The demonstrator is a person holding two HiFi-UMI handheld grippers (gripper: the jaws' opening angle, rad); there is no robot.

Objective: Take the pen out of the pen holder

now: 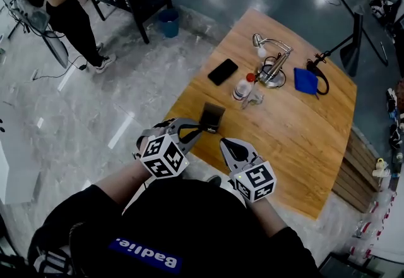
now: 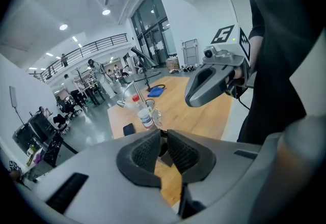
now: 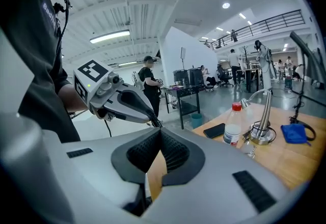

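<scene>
Pen holder [image 1: 213,116]: upright at the table [image 1: 297,144]'s near-left edge, pen itself not discernible. Left gripper [image 1: 199,128] clenched on its near wall, I judge. Right gripper [image 1: 227,144] closed, empty, just right and nearer me — free for the pull.

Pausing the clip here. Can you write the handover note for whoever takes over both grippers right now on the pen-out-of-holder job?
The left gripper has its fingers closed on the near side of the pen holder, as far as its own view shows, and looks to be steadying it.
The right gripper has its fingers together and is empty. It is just short of the holder, at the near edge of the table.
The pen cannot be made out in any view.
Done: the holder is gripped.
Left to do: probably open the right gripper, pinch the pen and lift it out.
</scene>
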